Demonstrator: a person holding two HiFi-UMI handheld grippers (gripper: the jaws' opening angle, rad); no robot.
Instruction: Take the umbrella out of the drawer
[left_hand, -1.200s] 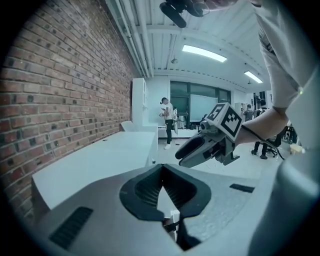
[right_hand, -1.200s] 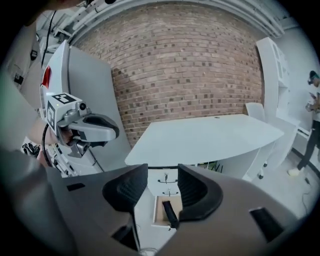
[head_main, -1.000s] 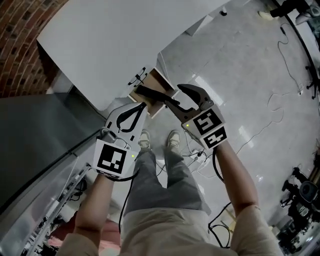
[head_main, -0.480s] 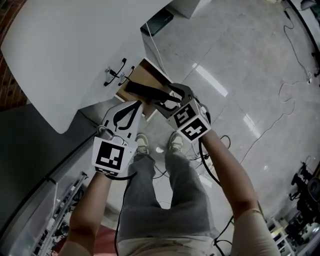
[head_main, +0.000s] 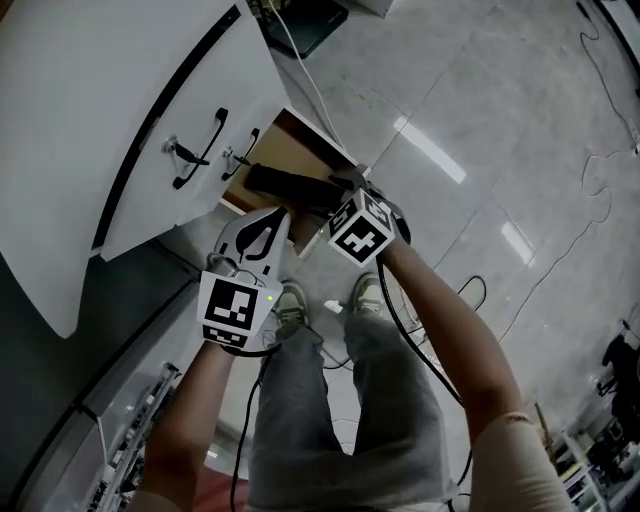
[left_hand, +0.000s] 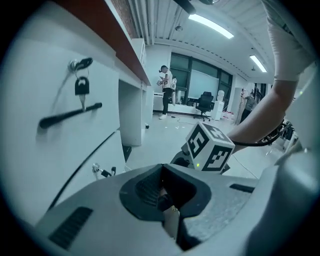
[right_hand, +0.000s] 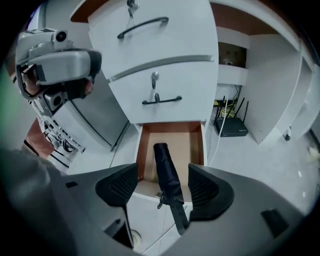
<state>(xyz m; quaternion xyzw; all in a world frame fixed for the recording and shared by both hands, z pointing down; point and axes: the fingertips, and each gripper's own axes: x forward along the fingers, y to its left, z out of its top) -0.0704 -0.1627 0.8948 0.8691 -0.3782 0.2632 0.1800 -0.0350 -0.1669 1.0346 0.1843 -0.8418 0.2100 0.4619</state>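
Observation:
A folded black umbrella (right_hand: 167, 172) lies lengthwise in the open bottom drawer (right_hand: 146, 150), with its handle and strap jutting out over the front edge. In the head view the umbrella (head_main: 288, 182) lies across the wooden drawer (head_main: 300, 135). My right gripper (right_hand: 164, 190) hovers above it, pointing steeply down. Its jaws are opening, and the umbrella shows between them with neither pad touching it. From the head view, the right gripper (head_main: 345, 198) is at the drawer's front. My left gripper (head_main: 276, 215) hangs beside it to the left, shut and empty. The left gripper (left_hand: 162, 192) shows its jaws closed together.
Above the open drawer are white drawer fronts with black handles (right_hand: 161, 100) and keys in their locks (left_hand: 81, 86). A black router (right_hand: 231, 127) and cables sit on the floor to the right. My feet (head_main: 290, 302) stand near the drawer. People (left_hand: 166, 92) stand far across the room.
Both grippers have dropped toward the open drawer, the right one closing in over the umbrella's handle end. The right jaws have spread wider. The left gripper has stayed shut.

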